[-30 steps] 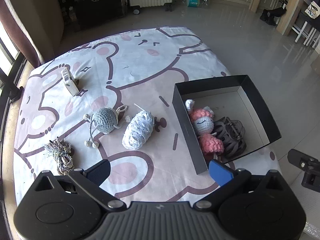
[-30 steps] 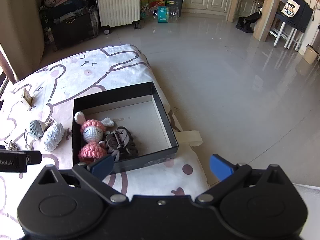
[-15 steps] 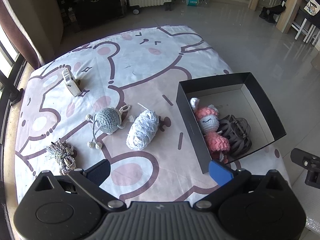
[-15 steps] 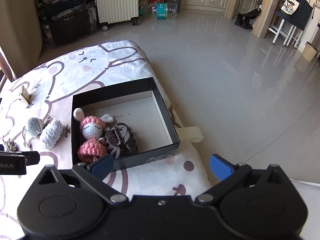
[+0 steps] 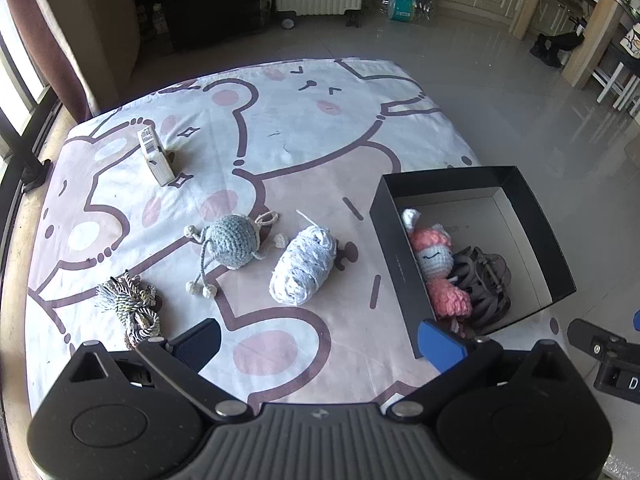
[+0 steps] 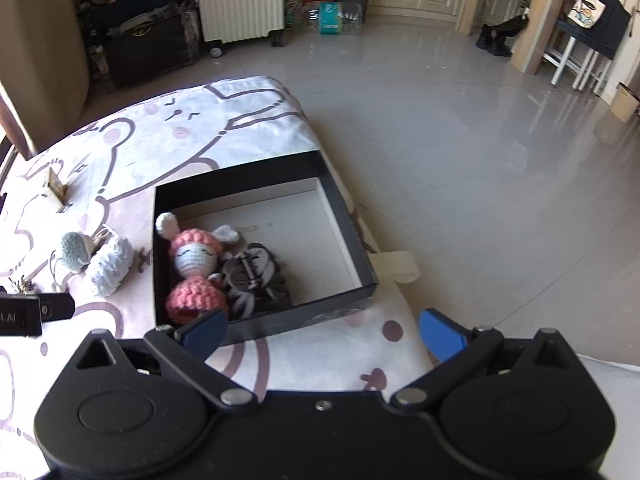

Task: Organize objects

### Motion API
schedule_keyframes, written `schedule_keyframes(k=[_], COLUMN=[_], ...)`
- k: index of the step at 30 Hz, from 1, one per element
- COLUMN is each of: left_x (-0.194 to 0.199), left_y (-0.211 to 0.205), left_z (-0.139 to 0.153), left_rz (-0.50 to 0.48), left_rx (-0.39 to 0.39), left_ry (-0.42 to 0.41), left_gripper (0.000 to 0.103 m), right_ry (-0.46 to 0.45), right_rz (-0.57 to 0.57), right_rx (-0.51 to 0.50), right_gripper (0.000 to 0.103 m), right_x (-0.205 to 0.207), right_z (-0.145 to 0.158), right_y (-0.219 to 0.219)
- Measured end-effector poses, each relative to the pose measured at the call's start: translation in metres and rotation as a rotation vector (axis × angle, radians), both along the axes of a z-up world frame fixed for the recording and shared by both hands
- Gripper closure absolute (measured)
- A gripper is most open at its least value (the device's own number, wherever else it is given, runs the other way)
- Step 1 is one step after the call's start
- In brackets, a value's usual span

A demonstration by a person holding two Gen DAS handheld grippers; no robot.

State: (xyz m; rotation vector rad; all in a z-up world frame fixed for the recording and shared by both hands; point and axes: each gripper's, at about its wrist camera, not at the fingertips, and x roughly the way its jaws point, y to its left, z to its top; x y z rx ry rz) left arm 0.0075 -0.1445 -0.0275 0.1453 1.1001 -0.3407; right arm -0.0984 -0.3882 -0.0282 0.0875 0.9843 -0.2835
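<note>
A black box [image 5: 536, 204] [image 6: 348, 236] sits at the right edge of the bed and holds a pink crochet doll [image 5: 434, 258] [image 6: 196, 264] and a dark coiled strap [image 5: 486, 284] [image 6: 256, 280]. On the sheet to its left lie a white yarn bundle [image 5: 302, 270] [image 6: 112, 266], a grey-blue crochet ball with cords [image 5: 234, 240] [image 6: 76, 250], a twisted rope bundle [image 5: 130, 308] and a small carton [image 5: 154, 156] [image 6: 56, 188]. My left gripper [image 5: 318, 344] hangs open above the sheet's near part. My right gripper [image 6: 322, 332] is open over the box's near wall. Neither holds anything.
The cartoon-print sheet [image 5: 304, 120] ends at the bed's right edge, with tiled floor [image 6: 460, 140] beyond. A white radiator [image 6: 240, 0], dark luggage [image 6: 144, 48] and cartons stand at the far wall. A curtain [image 5: 44, 40] hangs at the left.
Both views have drifted slightly: the box and toys sit a little further right and lower in the left view. Nothing on the bed moved; both grippers stayed open.
</note>
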Motion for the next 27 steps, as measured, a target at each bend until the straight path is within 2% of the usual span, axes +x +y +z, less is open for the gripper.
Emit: schedule_keyframes(k=[9,20,27], left_x=[0.017,0.034,0.044], left_y=[0.036,0.082,0.110], left_z=[-0.001,-0.005,-0.003], left_rz=[0.096,0.195,0.276], left_rx=[-0.011,0.010,-0.022], left_ry=[-0.001,-0.014,-0.015], left_gripper=[0.000,0.000,0.000], right_ry=[-0.024,-0.045,-0.056], right_rz=[0.059,0.177,0.237], right_rx=[0.018,-0.012,-0.006], right_gripper=[0.000,0.000,0.000], right_x=[0.024,0.059,0.079], right_z=[0.005,0.016,0.020], right_y=[0.021,0.064,0.091])
